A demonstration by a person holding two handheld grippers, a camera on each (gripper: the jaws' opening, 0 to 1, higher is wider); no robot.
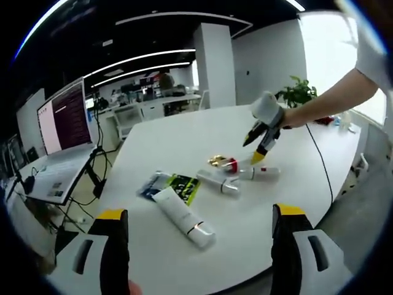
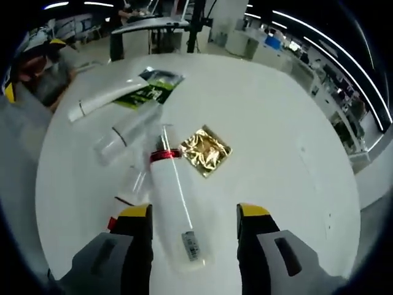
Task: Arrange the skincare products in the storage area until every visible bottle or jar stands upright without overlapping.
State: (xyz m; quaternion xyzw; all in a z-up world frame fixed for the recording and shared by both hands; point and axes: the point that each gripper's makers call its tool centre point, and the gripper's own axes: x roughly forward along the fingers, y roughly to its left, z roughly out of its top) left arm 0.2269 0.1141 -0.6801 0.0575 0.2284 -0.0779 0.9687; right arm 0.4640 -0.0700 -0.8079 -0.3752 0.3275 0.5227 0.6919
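Several skincare items lie flat on the white round table point(image 1: 184, 132). Closest to my open left gripper point(image 1: 199, 212) is a white tube point(image 1: 183, 216), with a green-black sachet point(image 1: 178, 186) and a clear-capped bottle point(image 1: 218, 182) beyond it. Farther off lie a white bottle with a red collar point(image 1: 255, 172) and a gold packet point(image 1: 216, 160). A hand holds my right gripper point(image 1: 253, 150) open just above that bottle. In the right gripper view the red-collared bottle point(image 2: 175, 209) lies between the spread jaws of the right gripper point(image 2: 193, 212), next to the gold packet point(image 2: 204, 150), clear-capped bottle point(image 2: 126, 135), tube point(image 2: 107, 98) and sachet point(image 2: 150, 89).
A side desk with an open laptop point(image 1: 61, 117) stands left of the table. A black cable point(image 1: 319, 160) runs across the table's right side, near a potted plant point(image 1: 298, 92). A small clear item point(image 2: 132, 181) lies beside the red-collared bottle. Office desks stand behind.
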